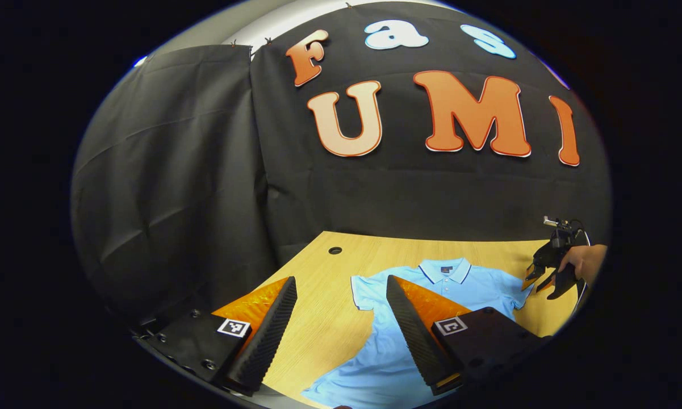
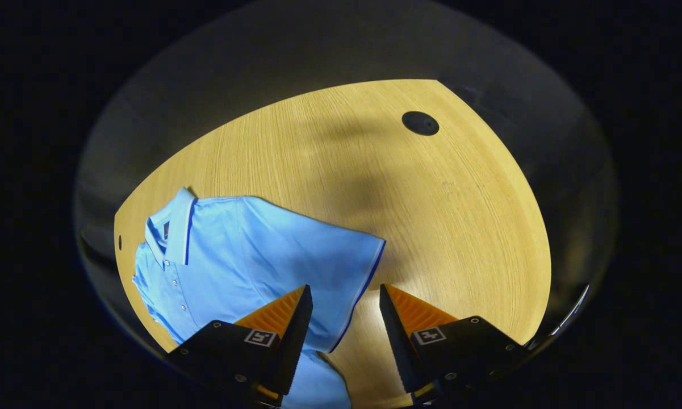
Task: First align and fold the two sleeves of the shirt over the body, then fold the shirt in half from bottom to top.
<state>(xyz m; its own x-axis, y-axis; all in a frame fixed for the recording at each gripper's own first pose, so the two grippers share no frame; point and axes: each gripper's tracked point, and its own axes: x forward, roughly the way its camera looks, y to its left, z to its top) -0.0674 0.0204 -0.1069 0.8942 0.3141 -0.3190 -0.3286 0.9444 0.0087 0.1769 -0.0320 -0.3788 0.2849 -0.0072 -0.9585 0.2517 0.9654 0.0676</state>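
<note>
A light blue polo shirt point(image 1: 454, 287) lies flat on the wooden table point(image 1: 329, 318), collar toward the wall, both short sleeves spread out. My left gripper point(image 1: 341, 284) hangs open above the table, one finger over the bare wood and the other over the shirt's left sleeve area. In the right gripper view the shirt point(image 2: 244, 250) lies with its collar at the left and a dark-edged sleeve point(image 2: 352, 267) pointing at me. My right gripper point(image 2: 345, 292) is open, its fingers straddling that sleeve's hem from above. The right gripper point(image 1: 545, 272) also shows far off in a hand by the shirt's other sleeve.
The black cloth wall point(image 1: 204, 170) stands behind the table. A round cable hole point(image 1: 335, 250) sits near the table's back edge, and another hole point(image 2: 420, 122) shows beyond the right gripper. Bare wood point(image 2: 431, 216) stretches beside the sleeve.
</note>
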